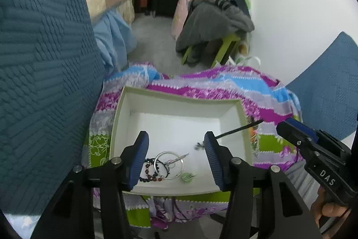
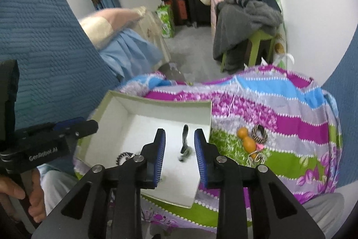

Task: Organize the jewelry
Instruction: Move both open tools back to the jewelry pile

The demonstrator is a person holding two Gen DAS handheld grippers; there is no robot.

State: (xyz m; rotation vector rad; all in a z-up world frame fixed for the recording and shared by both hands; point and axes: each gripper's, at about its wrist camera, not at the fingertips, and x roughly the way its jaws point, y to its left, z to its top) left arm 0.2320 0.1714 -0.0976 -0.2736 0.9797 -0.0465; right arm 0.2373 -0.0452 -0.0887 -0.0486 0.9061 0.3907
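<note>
A white open box (image 1: 125, 118) lies on a striped cloth. In it are silver hoops (image 1: 169, 164), beaded bracelets (image 1: 150, 171), a green piece (image 1: 188, 176) and a small dark earring (image 1: 198, 145). My left gripper (image 1: 176, 149) is open above the box. My right gripper (image 2: 180, 149) is open over the box (image 2: 116, 118), with a blurred dark hair stick (image 2: 185, 145) between its fingers, apparently loose. Outside the box lie an orange wooden piece (image 2: 246, 139), a zebra ring (image 2: 259, 133) and a woven piece (image 2: 257, 157).
The striped cloth (image 2: 279, 109) covers the surface. A blue quilted cushion (image 1: 44, 82) stands at the left. A green stool with piled clothes (image 1: 212, 21) stands behind. The right gripper's body (image 1: 313, 149) shows at the right of the left wrist view.
</note>
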